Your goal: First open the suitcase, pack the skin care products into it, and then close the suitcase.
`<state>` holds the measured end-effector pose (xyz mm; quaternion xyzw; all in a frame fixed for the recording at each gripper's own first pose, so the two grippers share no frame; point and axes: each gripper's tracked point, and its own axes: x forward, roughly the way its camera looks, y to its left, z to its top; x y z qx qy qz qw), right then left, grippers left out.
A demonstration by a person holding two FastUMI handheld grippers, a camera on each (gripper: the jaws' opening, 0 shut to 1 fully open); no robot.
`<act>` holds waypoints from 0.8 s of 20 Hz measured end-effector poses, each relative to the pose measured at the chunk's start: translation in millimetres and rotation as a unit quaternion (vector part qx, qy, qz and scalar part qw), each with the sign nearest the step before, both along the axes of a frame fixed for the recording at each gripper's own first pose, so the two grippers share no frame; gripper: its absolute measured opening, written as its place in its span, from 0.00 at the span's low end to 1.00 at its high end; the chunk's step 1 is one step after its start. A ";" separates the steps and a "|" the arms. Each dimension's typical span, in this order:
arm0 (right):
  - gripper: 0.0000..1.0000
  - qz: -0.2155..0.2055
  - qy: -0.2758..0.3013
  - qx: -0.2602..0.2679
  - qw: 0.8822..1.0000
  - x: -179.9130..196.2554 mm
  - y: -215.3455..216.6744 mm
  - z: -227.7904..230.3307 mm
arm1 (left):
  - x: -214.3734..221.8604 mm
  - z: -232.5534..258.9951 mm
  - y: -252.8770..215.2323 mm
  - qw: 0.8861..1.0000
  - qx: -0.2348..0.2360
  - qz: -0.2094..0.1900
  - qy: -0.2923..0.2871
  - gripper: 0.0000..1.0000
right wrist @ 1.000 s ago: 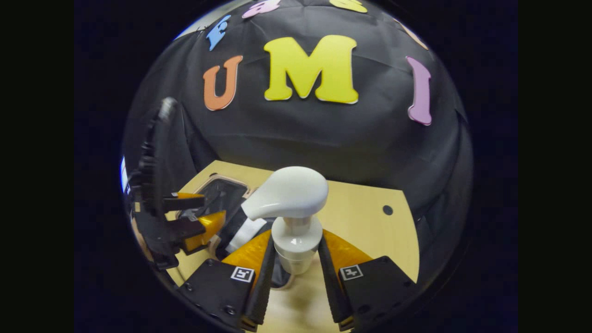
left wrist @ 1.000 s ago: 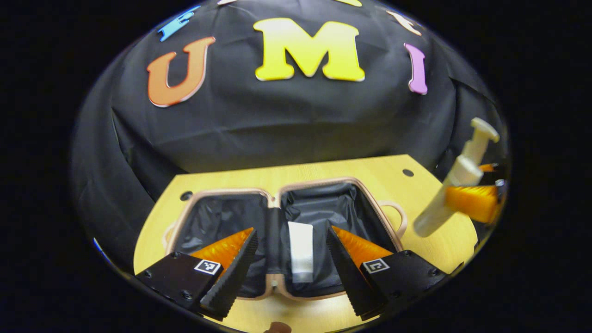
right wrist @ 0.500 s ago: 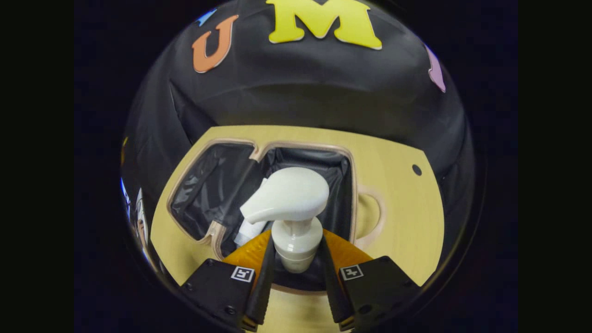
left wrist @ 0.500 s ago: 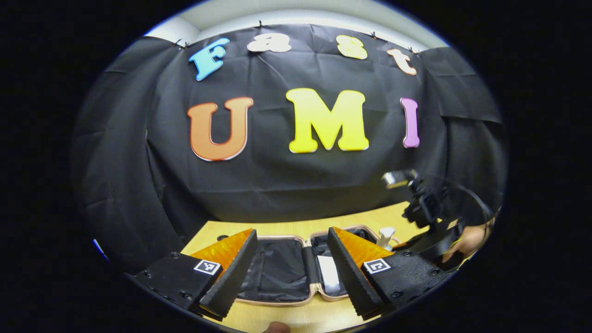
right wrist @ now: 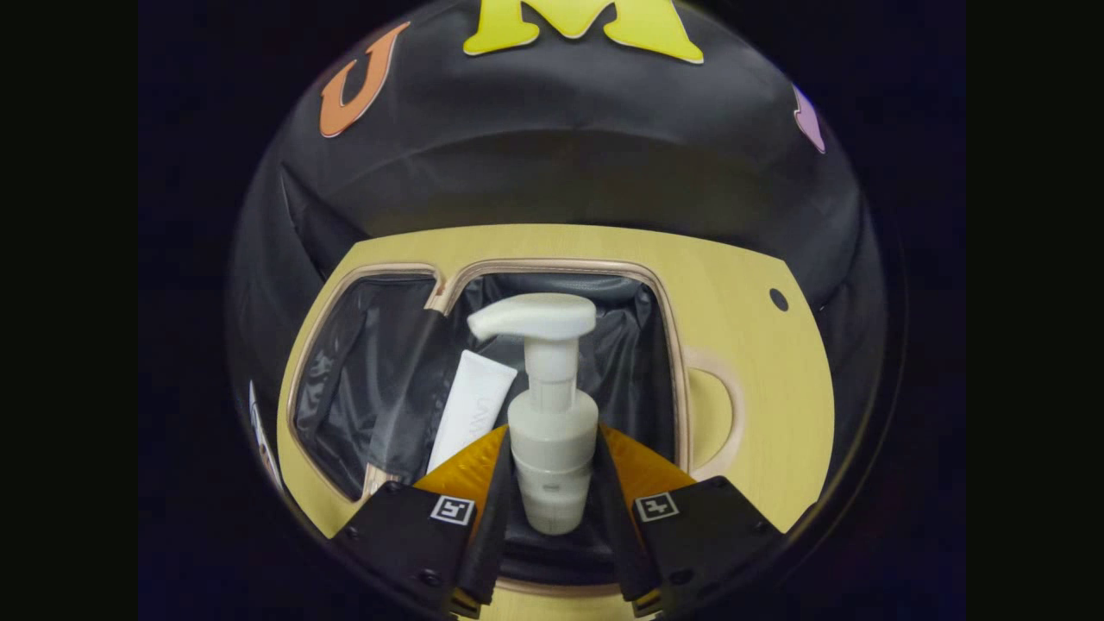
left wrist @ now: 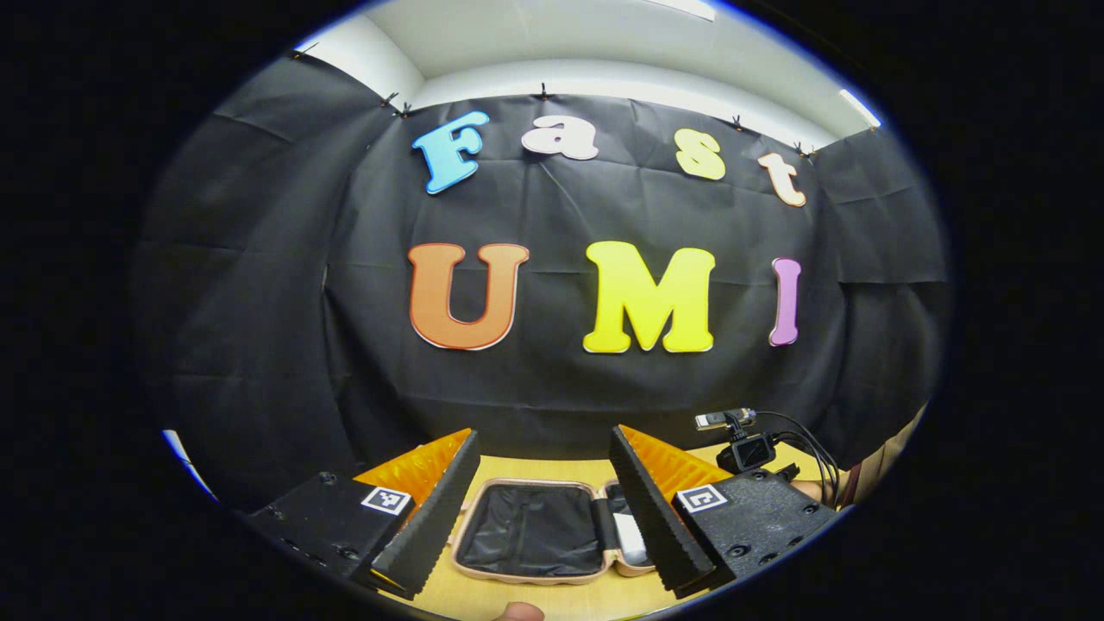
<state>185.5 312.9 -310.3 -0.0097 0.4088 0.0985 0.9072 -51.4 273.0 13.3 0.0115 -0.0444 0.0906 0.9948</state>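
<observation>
The suitcase (right wrist: pixel 561 266) lies open on the wooden table (right wrist: pixel 759 362), both black-lined halves facing up. A white tube (right wrist: pixel 473 410) rests in its right half, beside the hinge. My right gripper (right wrist: pixel 552 442) is shut on the body of a white pump bottle (right wrist: pixel 552 414), which hangs over that right half with its pump head pointing left. In the left gripper view the suitcase (left wrist: pixel 530 528) is small and low between the fingers, with the tube (left wrist: pixel 630 536) in it. My left gripper (left wrist: pixel 543 444) is open, holds nothing and is back from the case.
The suitcase handle (right wrist: pixel 724 414) sticks out to the right on the table. A round hole (right wrist: pixel 779 299) marks the table's far right corner. In the left gripper view, the right gripper's camera and cables (left wrist: pixel 749 447) rise above the case's right side.
My left gripper drew back and tilted up, so the suitcase shrank in its view. My right gripper carried the pump bottle from beside the case to over its right half.
</observation>
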 end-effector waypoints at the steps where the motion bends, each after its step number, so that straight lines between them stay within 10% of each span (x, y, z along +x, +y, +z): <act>1: 0.51 -0.010 0.011 0.000 1.000 3.9 1.3 -5.9 | -1.5 -3.2 7.9 1.000 -0.003 0.008 0.004 0.96; 16: 0.53 -0.036 0.063 -0.035 0.997 -6.7 -3.2 -50.1 | 9.6 -82.1 160.9 0.984 -0.084 0.126 0.091 0.96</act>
